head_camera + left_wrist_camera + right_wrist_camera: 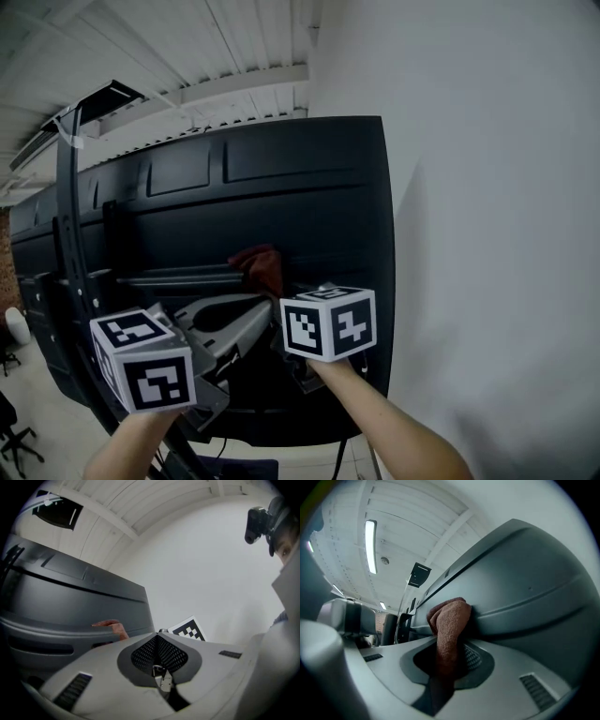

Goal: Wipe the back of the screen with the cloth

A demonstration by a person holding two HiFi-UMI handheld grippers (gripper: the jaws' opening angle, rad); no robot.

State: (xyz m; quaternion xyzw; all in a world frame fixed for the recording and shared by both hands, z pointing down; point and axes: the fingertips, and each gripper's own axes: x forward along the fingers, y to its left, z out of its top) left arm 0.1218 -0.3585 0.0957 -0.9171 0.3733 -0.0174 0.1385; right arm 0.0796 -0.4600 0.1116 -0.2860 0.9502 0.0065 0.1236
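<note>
The screen's black back panel (281,187) fills the middle of the head view. A reddish-brown cloth (260,263) is bunched against it near the centre, with my right gripper (284,292) shut on it from below. In the right gripper view the cloth (451,620) rises from between the jaws and presses on the screen's back (525,588). My left gripper (246,319) is just left of and below the cloth, jaws shut and holding nothing. In the left gripper view the left gripper (159,636) points past the screen's back (70,602), with a corner of the cloth (110,625) showing.
A black mounting post and bracket (69,225) run up the screen's left side. A plain white wall (487,187) stands to the right of the screen. A white slatted ceiling (187,47) is above. A chair base (15,441) shows at the lower left.
</note>
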